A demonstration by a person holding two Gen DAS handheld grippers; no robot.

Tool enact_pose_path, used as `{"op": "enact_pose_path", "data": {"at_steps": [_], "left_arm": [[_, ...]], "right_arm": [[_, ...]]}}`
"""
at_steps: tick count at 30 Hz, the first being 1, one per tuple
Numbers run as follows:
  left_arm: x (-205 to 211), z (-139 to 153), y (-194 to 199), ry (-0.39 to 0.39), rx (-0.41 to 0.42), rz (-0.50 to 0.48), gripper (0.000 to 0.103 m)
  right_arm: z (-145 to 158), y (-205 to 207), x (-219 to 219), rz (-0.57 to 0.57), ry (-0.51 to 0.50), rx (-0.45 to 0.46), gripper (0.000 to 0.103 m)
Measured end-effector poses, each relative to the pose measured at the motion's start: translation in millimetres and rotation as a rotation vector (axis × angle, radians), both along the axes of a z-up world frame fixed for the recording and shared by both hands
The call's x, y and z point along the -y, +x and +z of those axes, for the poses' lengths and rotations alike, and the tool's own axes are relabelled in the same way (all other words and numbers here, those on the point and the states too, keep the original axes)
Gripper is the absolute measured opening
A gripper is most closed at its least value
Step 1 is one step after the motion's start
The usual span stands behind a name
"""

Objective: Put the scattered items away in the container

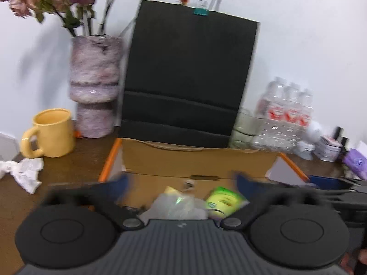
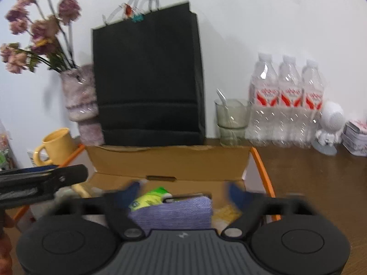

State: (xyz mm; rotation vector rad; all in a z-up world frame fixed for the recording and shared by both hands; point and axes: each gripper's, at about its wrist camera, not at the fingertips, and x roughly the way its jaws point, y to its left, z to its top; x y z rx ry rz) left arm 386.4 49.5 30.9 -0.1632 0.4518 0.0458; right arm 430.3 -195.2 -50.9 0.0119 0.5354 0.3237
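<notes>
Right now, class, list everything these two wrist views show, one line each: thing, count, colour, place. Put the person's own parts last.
cardboard box: one, brown with orange edges, centre of table
green packet: one, yellow-green, inside box
purple cloth: one, lilac, inside box
clear plastic wrapper: one, inside box
paper bag: one, black, behind box
vase: one, mauve, dried flowers, left of bag
mug: one, yellow, far left
crumpled tissue: one, white, on table by mug
glass: one, clear, right of bag
water bottles: three, clear, against wall
figurine: one, white, right of bottles
left gripper: open, over box
right gripper: open, over box
</notes>
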Motion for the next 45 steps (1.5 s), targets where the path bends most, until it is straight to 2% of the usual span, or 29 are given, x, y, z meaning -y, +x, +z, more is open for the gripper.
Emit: {"op": "enact_pose_path", "data": {"at_steps": [2, 6, 16, 24, 32, 42, 45], "left_arm": [[0, 2, 0, 0.022, -0.006, 0.005, 0.103], [1, 5, -4, 0.019, -0.004, 0.007, 0.103], [6, 7, -6, 0.04, -0.007, 0.005, 0.103], [12, 10, -21, 0.041, -0.005, 0.02, 0.103], [19, 26, -82, -0.018, 0.018, -0.035, 0.103], [37, 53, -170, 0.057, 0.029, -0.005, 0.103], [42, 59, -192, 0.058, 0.036, -0.016, 0.103]], "right_arm": [[1, 1, 4, -0.019, -0.002, -0.001, 0.103], [5, 2, 12, -0.025, 0.033, -0.041, 0.103], [13, -8, 9, -0.026, 0.002, -0.017, 0.103], [17, -21, 12, -0.064, -0.013, -0.035, 0.103], [31, -75, 20, -0.054, -0.003, -0.027, 0.103], [57, -167, 29, -0.048, -0.012, 0.009, 0.103], [62, -188, 31, -0.047, -0.015, 0.014, 0.103]]}}
